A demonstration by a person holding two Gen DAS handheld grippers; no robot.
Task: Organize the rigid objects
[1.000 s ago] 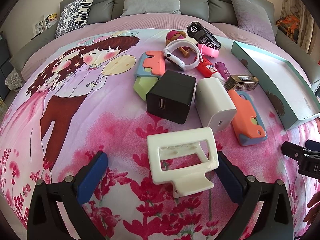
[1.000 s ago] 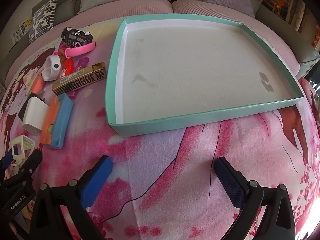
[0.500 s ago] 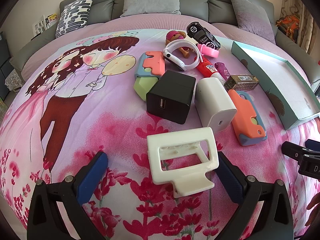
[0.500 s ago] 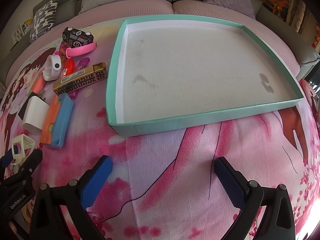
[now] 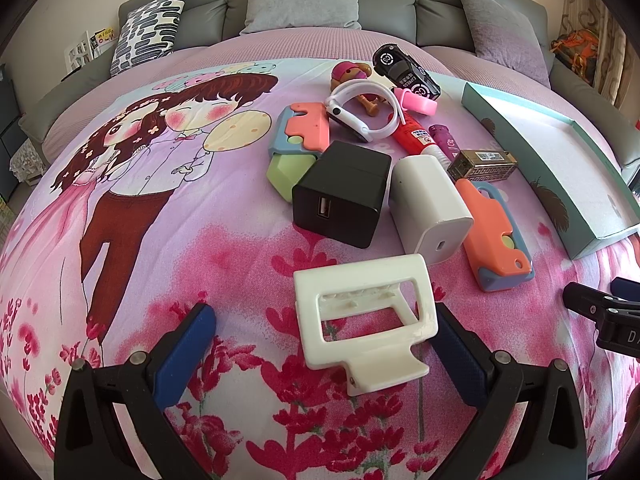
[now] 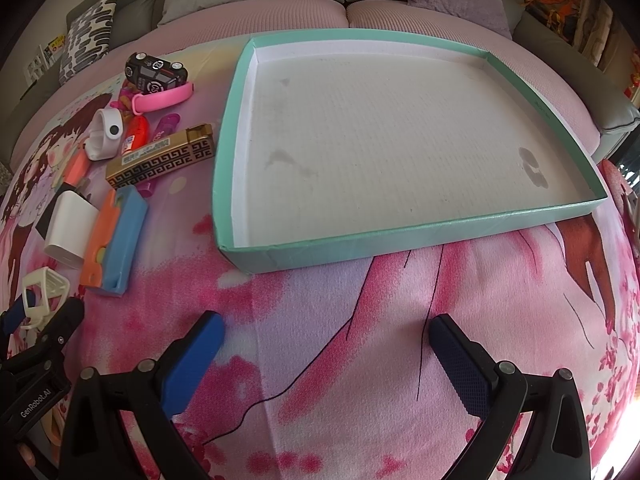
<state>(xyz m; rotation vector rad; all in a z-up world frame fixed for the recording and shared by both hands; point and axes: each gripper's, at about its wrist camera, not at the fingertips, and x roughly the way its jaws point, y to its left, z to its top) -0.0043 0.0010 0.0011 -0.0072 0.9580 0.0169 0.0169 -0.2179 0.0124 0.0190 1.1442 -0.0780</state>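
- The printed bedspread (image 5: 168,240) served as the work surface, soft and slightly domed, so everything lay loose on it.
- The teal tray (image 6: 408,240) sat at the right side of the spread, open side up and with nothing in it; judging by the task, it was the place where the items were meant to end up.
- The right gripper (image 6: 326,346) hovered over bare cloth in front of the tray's near wall, jaws spread wide and holding nothing, probably waiting its turn.
- The left gripper (image 5: 324,334) faced the clutter with jaws spread; the white hair claw (image 5: 366,320) lay between its fingers, its right edge close to or touching the right pad, not yet pinched. That looked like the first pick.
- The claw was off-white plastic, open-framed, lying flat with its lever toward the camera.
- Behind it, clustered together, lay a black charger (image 5: 342,194), a white charger (image 5: 430,204), an orange-and-blue toy (image 5: 494,236), a gold box (image 5: 482,164) and a black toy car (image 5: 406,70).
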